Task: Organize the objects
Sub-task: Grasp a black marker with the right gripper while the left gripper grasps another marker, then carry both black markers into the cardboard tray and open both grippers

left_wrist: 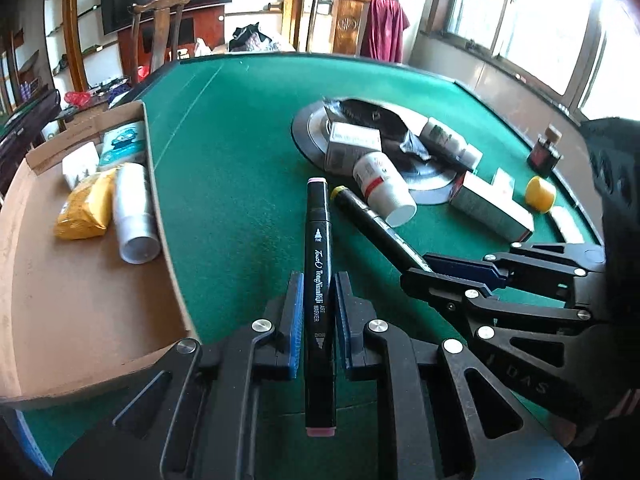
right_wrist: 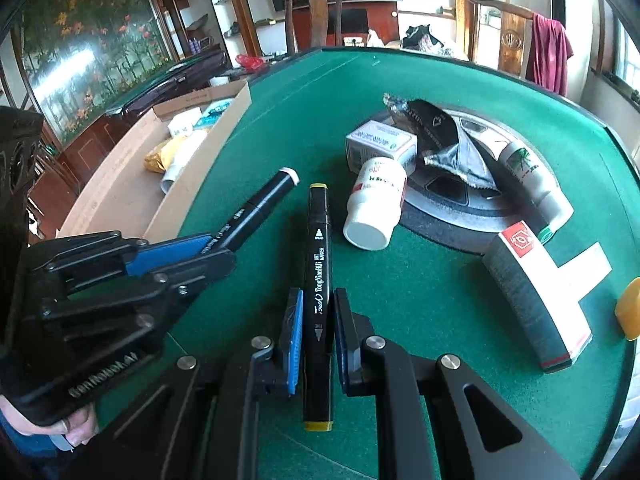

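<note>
My left gripper [left_wrist: 316, 280] is shut on a black art marker with pink ends [left_wrist: 318, 280], held above the green table; it also shows in the right wrist view [right_wrist: 256, 212]. My right gripper [right_wrist: 316, 296] is shut on a black marker with yellow ends [right_wrist: 318, 264], which also shows in the left wrist view [left_wrist: 376, 220]. The two grippers are side by side, the left gripper [right_wrist: 216, 248] next to a cardboard box [left_wrist: 80, 300]. In the left wrist view the right gripper [left_wrist: 424, 270] comes in from the right.
The box holds a yellow packet [left_wrist: 86, 208], a white tube [left_wrist: 134, 216] and small cartons. On the table lie a white pill bottle [right_wrist: 374, 204], a small carton [right_wrist: 380, 144], a dark foil bag [right_wrist: 436, 128], another bottle [right_wrist: 532, 176], a tall carton [right_wrist: 532, 292] and a yellow object [left_wrist: 540, 194].
</note>
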Available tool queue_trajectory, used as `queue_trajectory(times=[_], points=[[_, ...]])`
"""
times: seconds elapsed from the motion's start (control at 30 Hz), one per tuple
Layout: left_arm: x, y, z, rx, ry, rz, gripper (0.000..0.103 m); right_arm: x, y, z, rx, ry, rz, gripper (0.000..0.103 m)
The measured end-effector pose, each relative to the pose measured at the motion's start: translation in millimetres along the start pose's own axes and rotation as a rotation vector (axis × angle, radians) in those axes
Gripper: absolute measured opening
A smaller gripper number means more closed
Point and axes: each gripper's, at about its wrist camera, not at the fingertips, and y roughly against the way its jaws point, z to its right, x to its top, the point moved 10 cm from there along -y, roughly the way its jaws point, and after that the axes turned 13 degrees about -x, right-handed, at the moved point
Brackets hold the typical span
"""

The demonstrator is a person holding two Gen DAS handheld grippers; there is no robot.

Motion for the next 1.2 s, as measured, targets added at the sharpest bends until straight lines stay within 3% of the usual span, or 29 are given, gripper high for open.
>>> queue_trajectory(times=[0.23, 0.43, 0.67, 0.83, 1.03, 1.2], points=[[-1, 36, -7, -0.042, 0.033, 0.077, 0.014, 13, 22, -6, 0.064, -0.067, 0.067, 0.013], [12, 85, -28, -0.061, 0.079, 0.181, 0.014, 18, 29, -20, 0.110, -0.122, 0.046, 0.013], [25, 141, -86, -0.001, 0.137, 0.266, 0.014, 48, 41, -83, 0.167, -0.061, 0.043, 0.013], [28, 150, -138, 0.037, 0.193, 0.246, 0.014, 71, 35, -136, 0.170, 0.020, 0.034, 0.013], [24, 128, -190, 0.054, 0.297, 0.180, 0.014, 75, 8, -198, 0.187, 0.095, -0.017, 0.013], [12, 111, -208, 0.028, 0.390, 0.158, 0.014, 67, -13, -210, 0.166, 0.115, -0.037, 0.013]])
